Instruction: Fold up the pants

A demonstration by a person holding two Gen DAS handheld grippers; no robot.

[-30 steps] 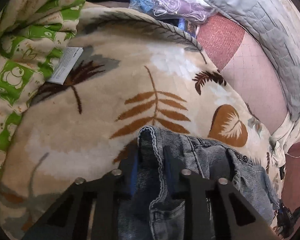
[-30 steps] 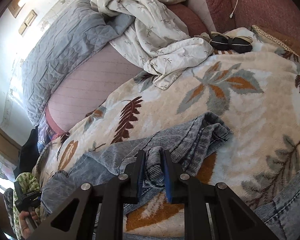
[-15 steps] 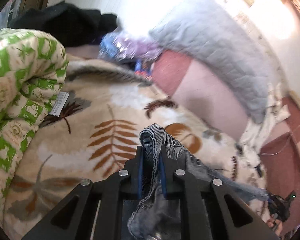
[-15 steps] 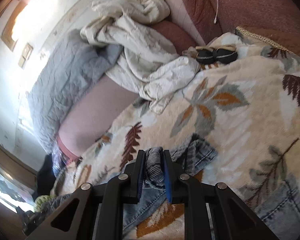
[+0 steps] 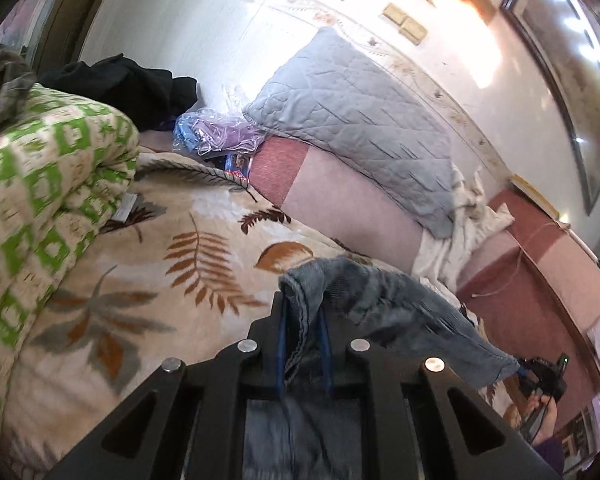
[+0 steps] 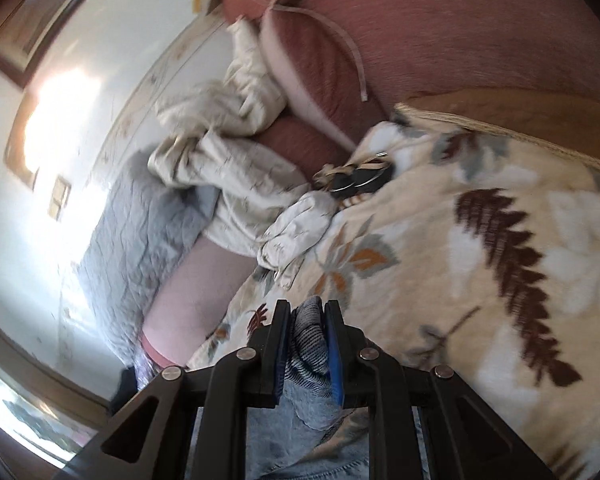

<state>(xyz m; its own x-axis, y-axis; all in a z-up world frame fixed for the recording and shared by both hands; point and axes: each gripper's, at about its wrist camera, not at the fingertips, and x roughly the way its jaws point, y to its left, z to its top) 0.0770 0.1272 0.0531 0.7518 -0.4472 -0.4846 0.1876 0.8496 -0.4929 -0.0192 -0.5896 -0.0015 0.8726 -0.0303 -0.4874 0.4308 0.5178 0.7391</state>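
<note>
The left tool [image 5: 303, 322], low in the centre of its frame, is clamped on a bunched edge of the faded blue denim pants [image 5: 384, 300], its blue-lined jaws pressed against the cloth. From there the denim stretches in a raised band toward the lower right of the frame, clear of the bed, to a far corner beside a hand [image 5: 540, 404] on a dark handle. In the right wrist view, the right tool [image 6: 307, 322], bottom centre, is likewise closed on a ribbed fold of the same pants [image 6: 306, 364], and the rest of the cloth hangs down under it. Beneath both lies the cream fleece blanket with brown and grey leaf prints [image 5: 140, 264]. A green-and-white checked quilt [image 5: 40, 184] is rolled at the left of the left view, a grey quilted pillow [image 5: 352, 120] leans against the wall at upper centre, and a crumpled cream sheet [image 6: 236, 176] fills the middle of the right view.
</note>
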